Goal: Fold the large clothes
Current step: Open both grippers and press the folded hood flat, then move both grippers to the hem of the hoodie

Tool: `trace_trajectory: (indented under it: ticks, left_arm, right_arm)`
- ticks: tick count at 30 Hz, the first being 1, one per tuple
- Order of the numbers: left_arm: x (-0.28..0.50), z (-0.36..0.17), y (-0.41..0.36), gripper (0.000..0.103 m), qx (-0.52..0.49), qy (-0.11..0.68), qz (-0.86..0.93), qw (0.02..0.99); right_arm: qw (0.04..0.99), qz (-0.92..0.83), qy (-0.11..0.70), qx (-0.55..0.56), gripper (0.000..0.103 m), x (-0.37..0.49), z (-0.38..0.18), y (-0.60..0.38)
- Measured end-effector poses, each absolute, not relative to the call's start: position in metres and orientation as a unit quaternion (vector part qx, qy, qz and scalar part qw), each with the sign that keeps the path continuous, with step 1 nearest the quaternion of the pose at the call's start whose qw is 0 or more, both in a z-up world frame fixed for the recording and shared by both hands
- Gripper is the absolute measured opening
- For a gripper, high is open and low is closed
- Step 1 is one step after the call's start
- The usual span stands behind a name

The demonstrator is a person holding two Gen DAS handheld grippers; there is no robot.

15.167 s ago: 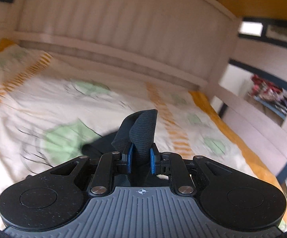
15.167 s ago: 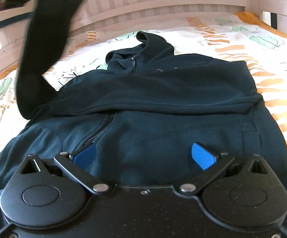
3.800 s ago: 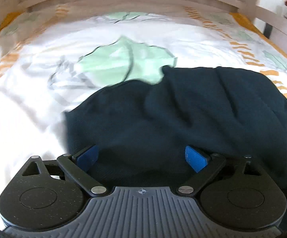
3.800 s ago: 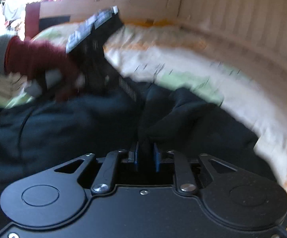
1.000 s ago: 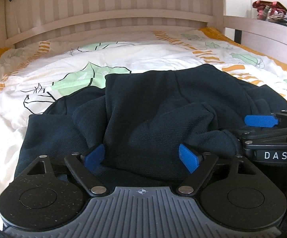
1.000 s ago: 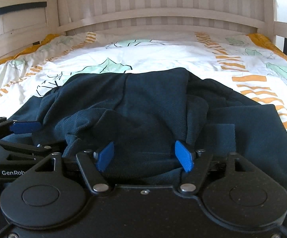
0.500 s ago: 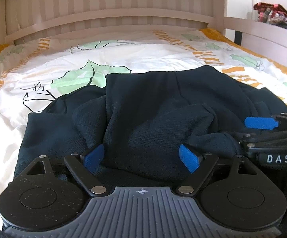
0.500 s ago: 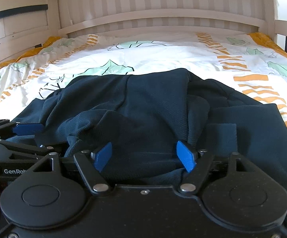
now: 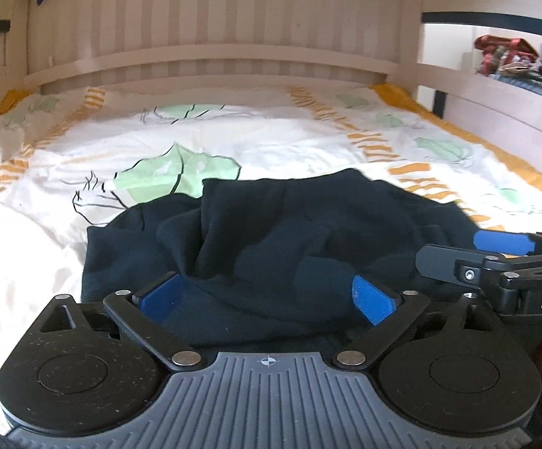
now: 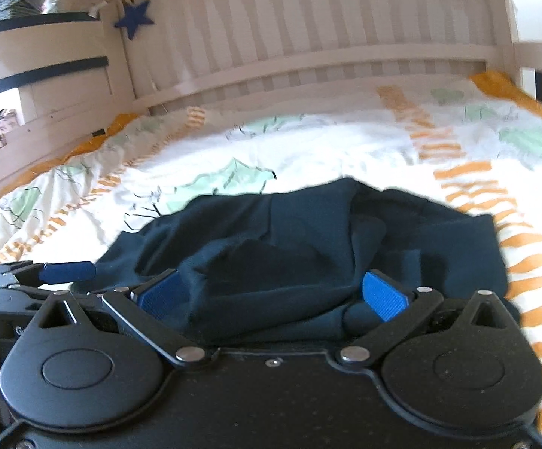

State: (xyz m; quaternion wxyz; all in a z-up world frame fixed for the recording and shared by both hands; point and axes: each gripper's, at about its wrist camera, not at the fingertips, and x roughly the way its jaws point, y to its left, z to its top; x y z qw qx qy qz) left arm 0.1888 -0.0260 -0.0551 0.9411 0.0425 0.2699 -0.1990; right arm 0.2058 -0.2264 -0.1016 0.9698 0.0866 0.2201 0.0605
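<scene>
A dark navy hoodie (image 9: 289, 232) lies folded in a rumpled bundle on the bed; it also shows in the right wrist view (image 10: 308, 239). My left gripper (image 9: 267, 297) is open, its blue pads apart at the bundle's near edge, holding nothing. My right gripper (image 10: 271, 293) is open too, pads apart over the near edge of the cloth. The right gripper shows at the right of the left wrist view (image 9: 503, 265). The left gripper shows at the left of the right wrist view (image 10: 46, 277). The two sit side by side.
The bed has a white duvet (image 9: 233, 142) with green leaf prints and orange stripes. A white slatted headboard (image 9: 215, 56) stands behind. Side rails (image 10: 39, 127) run along the left and right (image 9: 495, 89). A blue star (image 10: 134, 18) hangs on the frame.
Both grippers have drawn back and lifted a little from the hoodie, so the bundle looks smaller and farther. Both stay open. The hoodie has not moved.
</scene>
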Motion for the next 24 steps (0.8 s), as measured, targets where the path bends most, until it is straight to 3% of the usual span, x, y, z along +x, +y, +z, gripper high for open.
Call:
trace_trajectory:
  ticks: [9, 24]
  left_arm:
    - [0.141, -0.037, -0.008, 0.103, 0.015, 0.267, -0.204, 0.942]
    - [0.096, -0.054, 0.041, 0.103, -0.031, 0.308, -0.152, 0.939]
  right_arm:
    - [0.97, 0.053, 0.211, 0.104, 0.103, 0.144, -0.083, -0.227]
    - [0.952, 0.02, 0.255, 0.168, 0.103, 0.075, -0.101, -0.231]
